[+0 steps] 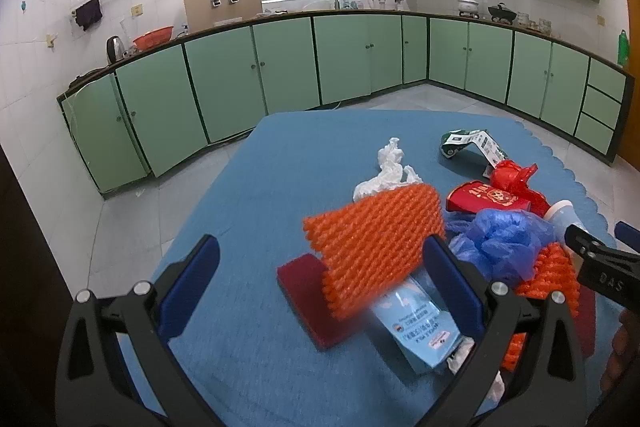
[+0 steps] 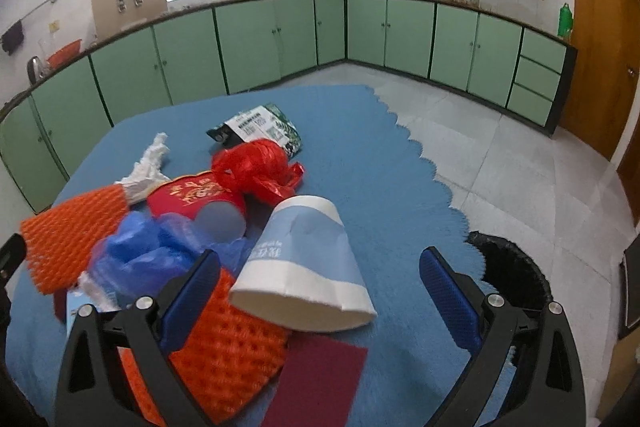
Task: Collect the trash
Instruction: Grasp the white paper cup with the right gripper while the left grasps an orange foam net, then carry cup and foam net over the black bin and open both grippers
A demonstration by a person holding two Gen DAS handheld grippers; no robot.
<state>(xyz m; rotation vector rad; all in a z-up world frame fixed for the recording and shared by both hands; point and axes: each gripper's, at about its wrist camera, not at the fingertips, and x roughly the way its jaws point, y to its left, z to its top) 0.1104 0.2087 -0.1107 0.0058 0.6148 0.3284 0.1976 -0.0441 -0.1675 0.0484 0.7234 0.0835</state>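
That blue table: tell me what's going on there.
A person is clearing trash off the blue table with two handheld grippers. Both are open and hold nothing. The left gripper frames an orange net; the right gripper frames a tipped paper cup. A black-lined bin sits beside the table.

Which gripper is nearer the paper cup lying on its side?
Right. The right gripper is open around the paper cup. The left gripper sits off to the cup's left, over the orange foam net.
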